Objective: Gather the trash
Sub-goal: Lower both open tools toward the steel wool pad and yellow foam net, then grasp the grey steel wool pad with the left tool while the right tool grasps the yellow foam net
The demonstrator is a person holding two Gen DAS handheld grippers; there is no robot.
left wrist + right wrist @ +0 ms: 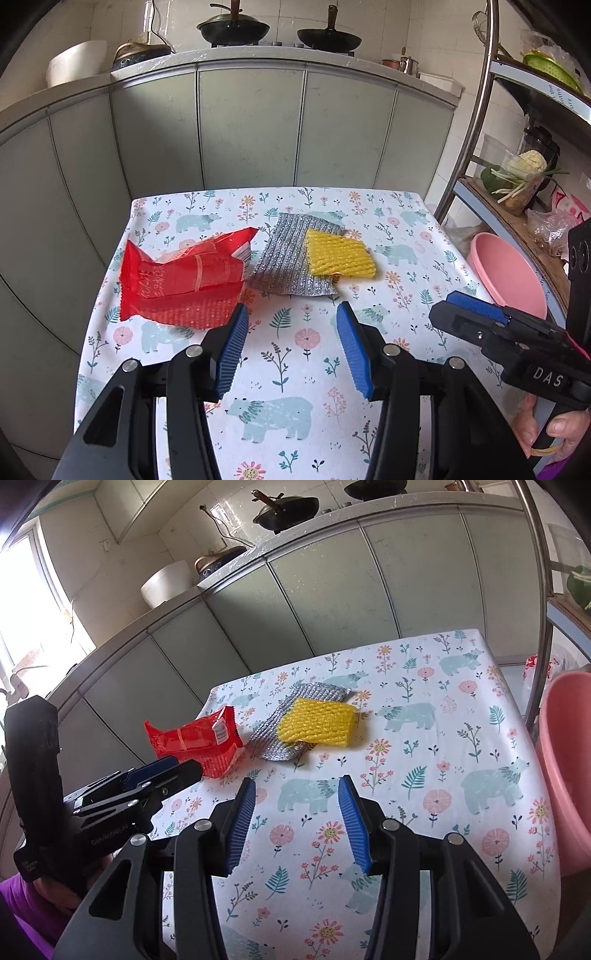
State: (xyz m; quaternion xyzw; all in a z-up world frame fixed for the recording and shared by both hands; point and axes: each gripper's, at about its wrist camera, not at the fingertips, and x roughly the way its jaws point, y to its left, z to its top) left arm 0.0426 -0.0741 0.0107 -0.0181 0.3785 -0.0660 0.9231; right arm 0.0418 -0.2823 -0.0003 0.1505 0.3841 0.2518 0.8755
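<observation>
On the floral tablecloth (295,369), both grippers, left (291,314) and right (297,788), are hovering open-jawed and empty, approaching the red wrapper (184,280), probably the first pickup.

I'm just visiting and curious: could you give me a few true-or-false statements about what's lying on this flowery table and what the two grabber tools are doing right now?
1. The yellow foam net lies partly on the silver scouring cloth. True.
2. The left gripper holds the red snack wrapper. False: its fingers are open and empty, just short of the wrapper.
3. A pink basin sits beside the table's right edge. True.
4. The right gripper is clamped on the yellow net. False: it is open, with only tablecloth between its fingers.
5. Pans stand on the counter behind the table. True.
</observation>
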